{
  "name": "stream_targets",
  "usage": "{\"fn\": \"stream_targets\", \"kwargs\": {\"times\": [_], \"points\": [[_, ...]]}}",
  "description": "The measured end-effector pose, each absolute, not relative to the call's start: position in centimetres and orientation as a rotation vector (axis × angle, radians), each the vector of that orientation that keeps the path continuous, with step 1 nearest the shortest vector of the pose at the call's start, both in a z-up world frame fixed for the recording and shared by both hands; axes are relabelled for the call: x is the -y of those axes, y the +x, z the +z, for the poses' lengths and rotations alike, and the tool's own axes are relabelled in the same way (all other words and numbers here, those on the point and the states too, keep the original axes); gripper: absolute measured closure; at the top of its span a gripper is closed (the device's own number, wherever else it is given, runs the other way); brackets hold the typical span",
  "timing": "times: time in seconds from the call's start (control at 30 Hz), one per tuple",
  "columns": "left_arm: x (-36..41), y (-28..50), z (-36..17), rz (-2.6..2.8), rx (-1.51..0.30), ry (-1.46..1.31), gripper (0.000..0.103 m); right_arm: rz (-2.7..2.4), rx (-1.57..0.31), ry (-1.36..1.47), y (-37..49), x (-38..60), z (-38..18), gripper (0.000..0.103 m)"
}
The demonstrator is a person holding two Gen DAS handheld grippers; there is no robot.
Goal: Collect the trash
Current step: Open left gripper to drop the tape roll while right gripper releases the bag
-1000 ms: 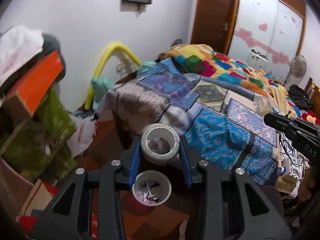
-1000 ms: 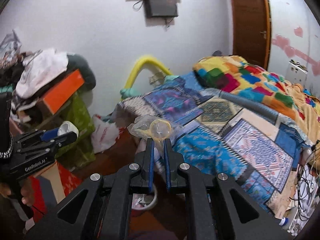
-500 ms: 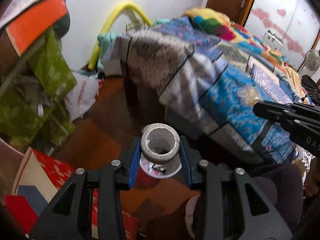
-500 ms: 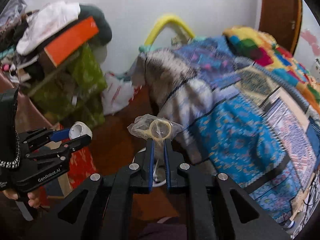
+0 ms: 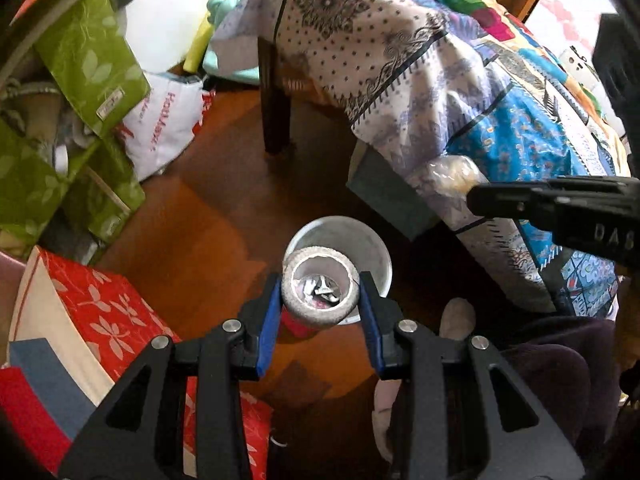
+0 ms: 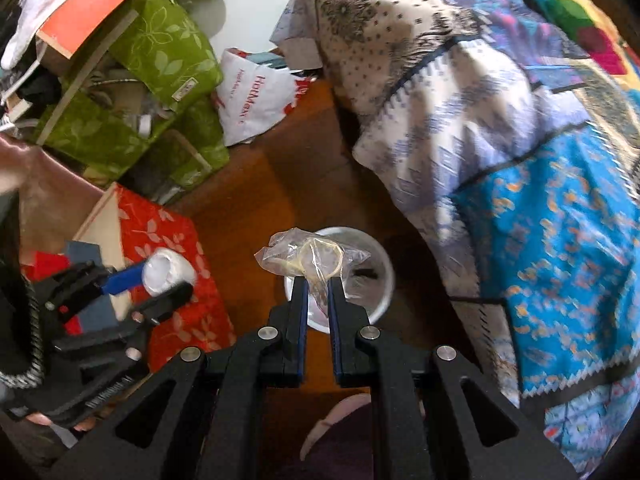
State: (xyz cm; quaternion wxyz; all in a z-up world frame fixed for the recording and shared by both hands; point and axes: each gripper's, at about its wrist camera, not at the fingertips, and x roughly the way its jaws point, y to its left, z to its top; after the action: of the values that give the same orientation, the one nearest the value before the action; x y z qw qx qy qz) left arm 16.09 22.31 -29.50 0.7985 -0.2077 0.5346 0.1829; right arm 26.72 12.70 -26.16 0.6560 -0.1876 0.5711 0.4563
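Both views have tipped downward since the earlier frames: the wall and bed top that filled them have given way to the wooden floor, and the white bin now sits directly beyond each set of fingertips instead of low in the picture. We see the left gripper clamped at a middling width on a spent tape roll, whose hollow core frames crumpled scraps already lying in the bin below. We see the right gripper pinched nearly closed on a crumpled clear plastic wrapper, which hangs just ahead of its tips and over the bin's rim; the same wrapper appears at the tip of the right gripper in the left view, off to the right of the left gripper and short of the bin. To do the drop well, we judge that each piece should be centred over the mouth before release, brought low, and the light wrapper let go first, since it may cling to a pad or drift toward the patterned bedspread to the right. The red box lies close on the left.
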Motion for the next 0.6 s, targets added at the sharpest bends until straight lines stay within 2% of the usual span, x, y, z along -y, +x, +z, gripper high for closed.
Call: {"fn": "stream_targets", "kwargs": {"times": [0.1, 0.17, 0.23, 0.43, 0.47, 0.53, 0.6], "points": [[-22.8, 16.5, -30.0, 0.394, -1.163, -0.465, 0.066, 1.039, -1.373, -0.412, 27.6, -13.6, -27.2, 0.086], [-23.1, 17.0, -30.4, 0.392, -1.174, -0.477, 0.066, 1.032, -1.387, -0.4, 28.0, -13.9, -27.7, 0.07], [-23.2, 17.4, -30.5, 0.387, -1.178, -0.486, 0.066, 1.014, -1.374, -0.413, 28.2, -13.9, -27.6, 0.06], [-23.2, 19.5, -30.6, 0.349, -1.171, -0.506, 0.066, 0.974, -1.31, -0.398, 29.1, -12.5, -25.9, 0.06], [-23.1, 20.0, -30.6, 0.338, -1.17, -0.5, 0.064, 0.966, -1.3, -0.392, 29.3, -12.3, -25.7, 0.06], [-22.9, 21.0, -30.8, 0.337, -1.197, -0.491, 0.052, 0.952, -1.276, -0.387, 29.5, -11.6, -24.9, 0.06], [-22.8, 21.7, -30.8, 0.344, -1.204, -0.48, 0.05, 0.937, -1.245, -0.391, 29.5, -10.8, -24.1, 0.06]]}}
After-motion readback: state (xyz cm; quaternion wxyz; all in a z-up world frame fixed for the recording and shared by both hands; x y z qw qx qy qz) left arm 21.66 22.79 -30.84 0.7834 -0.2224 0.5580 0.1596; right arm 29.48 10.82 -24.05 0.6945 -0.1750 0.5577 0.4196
